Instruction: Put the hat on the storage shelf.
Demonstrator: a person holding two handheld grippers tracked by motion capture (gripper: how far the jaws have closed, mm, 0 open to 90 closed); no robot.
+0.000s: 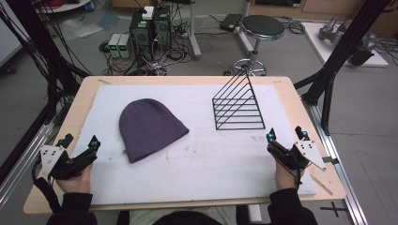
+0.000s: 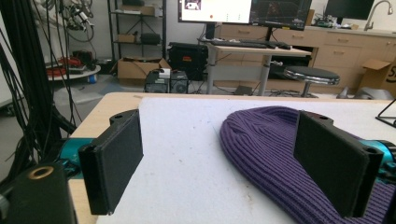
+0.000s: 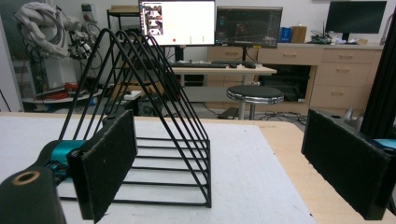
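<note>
Resting at the near table edge, left gripper (image 1: 80, 147) and right gripper (image 1: 286, 136) both have jaws wide with nothing between them. Beanie (image 1: 149, 127) lies flat on the white mat (image 1: 211, 159), untouched, just ahead of the left gripper. Wire rack (image 1: 238, 104) stands farther back, right side. Nothing started; probably beanie goes on rack.
</note>
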